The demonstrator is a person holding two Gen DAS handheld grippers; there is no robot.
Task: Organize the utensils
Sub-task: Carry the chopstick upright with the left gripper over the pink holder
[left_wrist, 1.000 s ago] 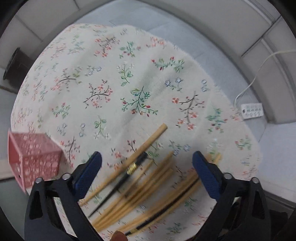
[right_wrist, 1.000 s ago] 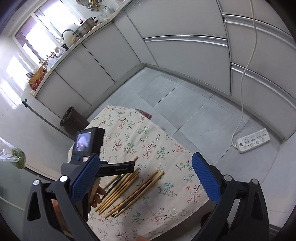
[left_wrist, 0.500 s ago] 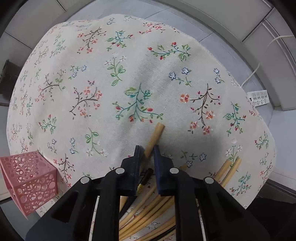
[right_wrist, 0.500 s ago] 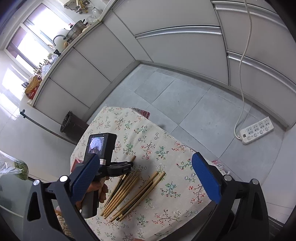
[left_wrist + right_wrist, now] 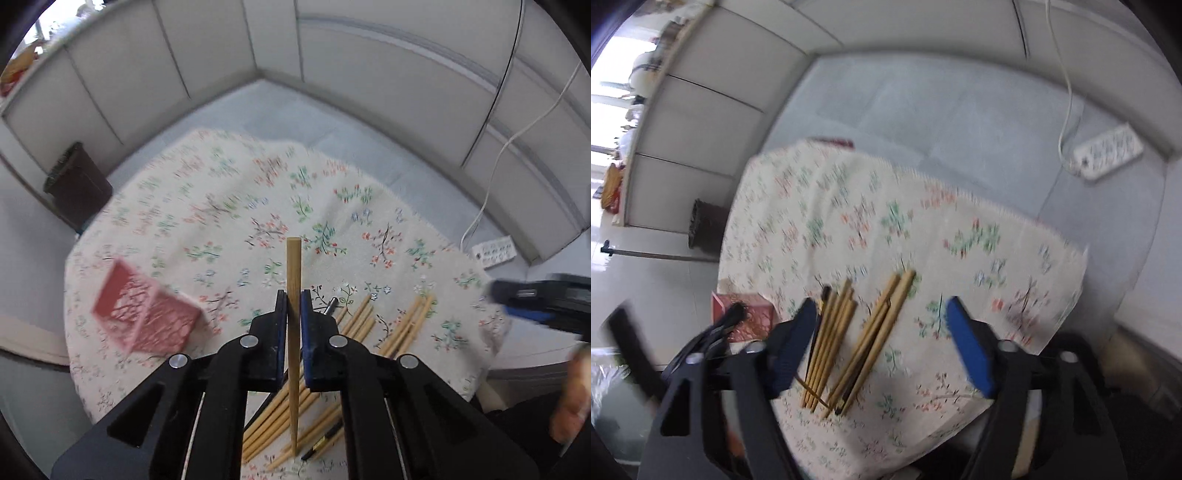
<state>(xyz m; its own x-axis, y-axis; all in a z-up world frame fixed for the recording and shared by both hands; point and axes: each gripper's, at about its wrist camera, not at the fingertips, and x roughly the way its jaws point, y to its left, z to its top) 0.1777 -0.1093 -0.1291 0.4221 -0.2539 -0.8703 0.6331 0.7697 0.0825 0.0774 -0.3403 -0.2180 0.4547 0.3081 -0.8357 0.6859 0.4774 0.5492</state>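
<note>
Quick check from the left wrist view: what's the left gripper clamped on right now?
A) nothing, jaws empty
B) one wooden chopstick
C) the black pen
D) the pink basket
B: the left gripper is shut on a single wooden chopstick, which sticks up between the blue pads, clear of the pile on the cloth.

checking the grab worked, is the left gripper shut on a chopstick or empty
Shut on one: in the left wrist view the left gripper pinches a single bamboo chopstick between its blue pads.
</note>
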